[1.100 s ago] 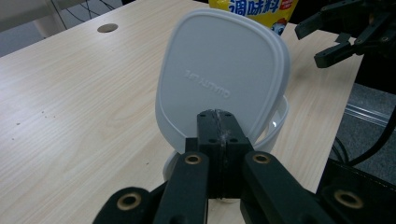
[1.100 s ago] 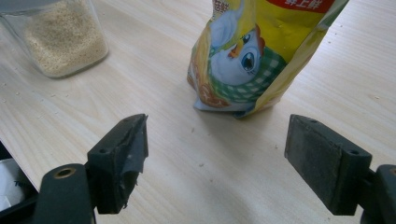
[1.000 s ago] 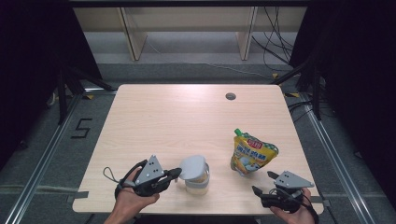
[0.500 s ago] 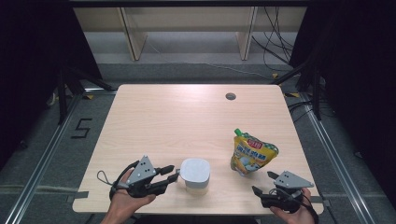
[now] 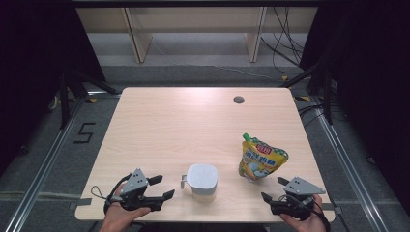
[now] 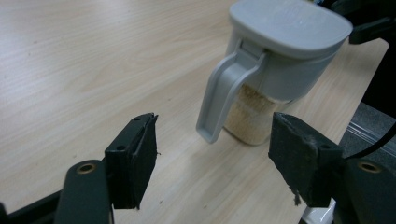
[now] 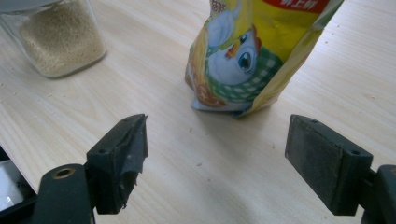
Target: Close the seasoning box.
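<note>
A clear jar [image 5: 201,180] with a grey lid and a side handle stands upright near the table's front edge, holding beige granules. My left gripper [image 5: 164,187] lies just left of it, a short gap from the handle. Its jaws have just been opening and nothing is between them. In the left gripper view the jar [image 6: 275,70] stands ahead of the left gripper [image 6: 215,163], handle turned toward it. A yellow spouted pouch [image 5: 261,159] stands at the right. My right gripper [image 5: 273,189] rests open just in front of it. The pouch [image 7: 252,51] stands beyond the right gripper [image 7: 215,158].
The wooden table [image 5: 193,125] has a round cable hole [image 5: 238,100] at its far right. Both hands rest at the front edge. A pale shelf unit [image 5: 193,34] stands on the floor beyond the table, with cables [image 5: 285,53] at the right.
My left gripper has let go of the jar, opened, and drawn back to the left and down. The jar now stands free on the table. The right gripper has not moved.
</note>
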Available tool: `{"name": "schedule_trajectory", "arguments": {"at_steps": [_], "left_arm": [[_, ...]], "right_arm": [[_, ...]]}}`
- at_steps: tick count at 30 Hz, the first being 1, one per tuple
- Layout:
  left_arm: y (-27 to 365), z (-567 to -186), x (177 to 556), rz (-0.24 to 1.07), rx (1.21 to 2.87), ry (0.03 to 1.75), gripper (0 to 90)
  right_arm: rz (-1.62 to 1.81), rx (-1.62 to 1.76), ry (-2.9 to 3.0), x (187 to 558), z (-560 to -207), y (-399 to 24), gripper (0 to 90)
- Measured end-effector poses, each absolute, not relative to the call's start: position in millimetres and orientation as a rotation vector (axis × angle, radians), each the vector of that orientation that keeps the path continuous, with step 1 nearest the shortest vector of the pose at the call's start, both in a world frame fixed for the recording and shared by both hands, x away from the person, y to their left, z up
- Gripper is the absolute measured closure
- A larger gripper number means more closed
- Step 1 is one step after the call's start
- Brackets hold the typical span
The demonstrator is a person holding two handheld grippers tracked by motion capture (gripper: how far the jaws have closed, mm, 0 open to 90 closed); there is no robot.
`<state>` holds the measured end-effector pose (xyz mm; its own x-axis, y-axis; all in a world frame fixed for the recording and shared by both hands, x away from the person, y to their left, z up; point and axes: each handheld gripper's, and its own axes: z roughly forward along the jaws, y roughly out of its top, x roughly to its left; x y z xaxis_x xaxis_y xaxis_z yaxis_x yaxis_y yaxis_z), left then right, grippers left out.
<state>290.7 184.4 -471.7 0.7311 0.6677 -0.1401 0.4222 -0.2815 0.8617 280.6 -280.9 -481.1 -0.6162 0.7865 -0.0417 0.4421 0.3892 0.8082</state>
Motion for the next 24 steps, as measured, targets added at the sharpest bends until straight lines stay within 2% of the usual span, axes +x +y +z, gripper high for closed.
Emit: {"name": "schedule_trajectory", "arguments": {"at_steps": [13, 17, 24], "left_arm": [[181, -486, 281, 0.265, 1.979, 0.841, 24.0], [178, -492, 278, 0.257, 1.997, 0.831, 25.3], [177, -496, 275, 0.271, 2.054, 0.831, 19.6]], "right_arm": [[1.138, 1.097, 2.235, 277, -480, -278, 21.9], [1.147, 1.070, 2.231, 276, -480, -278, 21.8], [1.148, 1.055, 2.250, 272, -482, -274, 21.1]]}}
